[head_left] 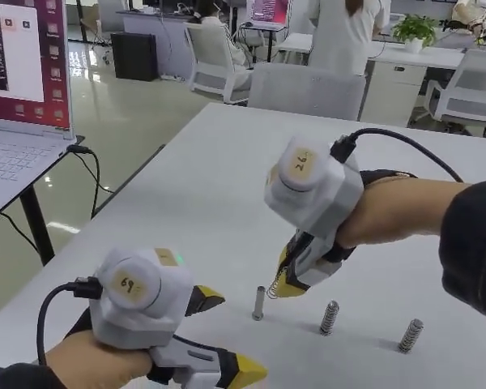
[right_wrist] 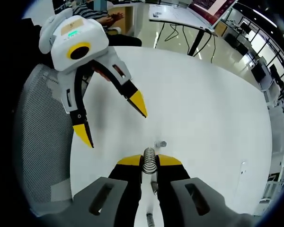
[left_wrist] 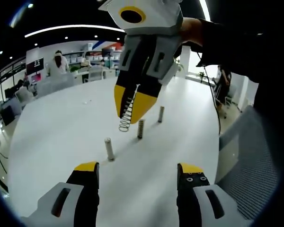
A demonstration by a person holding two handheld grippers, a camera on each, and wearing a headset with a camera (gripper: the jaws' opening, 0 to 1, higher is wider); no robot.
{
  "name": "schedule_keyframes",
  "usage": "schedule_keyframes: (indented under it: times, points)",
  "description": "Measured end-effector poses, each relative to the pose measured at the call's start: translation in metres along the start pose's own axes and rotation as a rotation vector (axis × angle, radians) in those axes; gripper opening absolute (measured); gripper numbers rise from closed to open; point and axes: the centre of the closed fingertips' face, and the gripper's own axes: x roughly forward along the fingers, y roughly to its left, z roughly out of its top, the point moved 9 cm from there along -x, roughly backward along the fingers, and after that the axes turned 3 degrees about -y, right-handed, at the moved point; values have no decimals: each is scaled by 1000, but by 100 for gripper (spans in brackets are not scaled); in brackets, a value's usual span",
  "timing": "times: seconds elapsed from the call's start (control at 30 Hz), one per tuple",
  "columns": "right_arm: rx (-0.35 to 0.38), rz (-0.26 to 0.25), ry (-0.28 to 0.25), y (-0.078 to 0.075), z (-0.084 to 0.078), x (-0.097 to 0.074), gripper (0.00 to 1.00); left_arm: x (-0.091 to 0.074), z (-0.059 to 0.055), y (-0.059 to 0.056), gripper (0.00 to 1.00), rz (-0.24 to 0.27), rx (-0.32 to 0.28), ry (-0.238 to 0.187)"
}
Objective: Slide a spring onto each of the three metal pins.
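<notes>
the right gripper (head_left: 282, 282) hangs above the white table (head_left: 202, 178), and its yellow-tipped jaws are clamped tight on a spring (left_wrist: 126, 113). the spring is a thin coil of bright grey wire with open turns. it sticks out below the jaw tips at a slant, and its lower end is free in the air. in the right gripper view the coil sits right between the two jaw tips.

just below it, and a little to the side, stands the bare pin (head_left: 259, 302). it is a short upright rod of grey metal with a flat top, and it does not touch the spring. in the head view two more pins stand in one row to the right of it, the middle pin (head_left: 330, 318) and the far pin (head_left: 411, 335). each of them has a ribbed coil around it.

the left gripper (head_left: 229, 334) is low at the near side of the table. its jaws are spread wide with nothing between them, near the bare pin but apart from it.
</notes>
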Motion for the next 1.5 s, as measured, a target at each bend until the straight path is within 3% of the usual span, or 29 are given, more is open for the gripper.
schedule_keyframes:
  times: [0.33,0.43,1.0,1.5]
  points:
    - [-7,-7,23,-19,8,5,8,1,4,-4,63,-33,21,-37]
    - [-9,9,51,-23,8,12,8,0,6,-5,63,-39,35,-46]
    - [-28,63,131,-28,12,36,8,-1,8,-2,62,-45,35,-63]
    - [-27,81,183,-29,11,61,8,-4,7,-1,61,-44,32,-70]
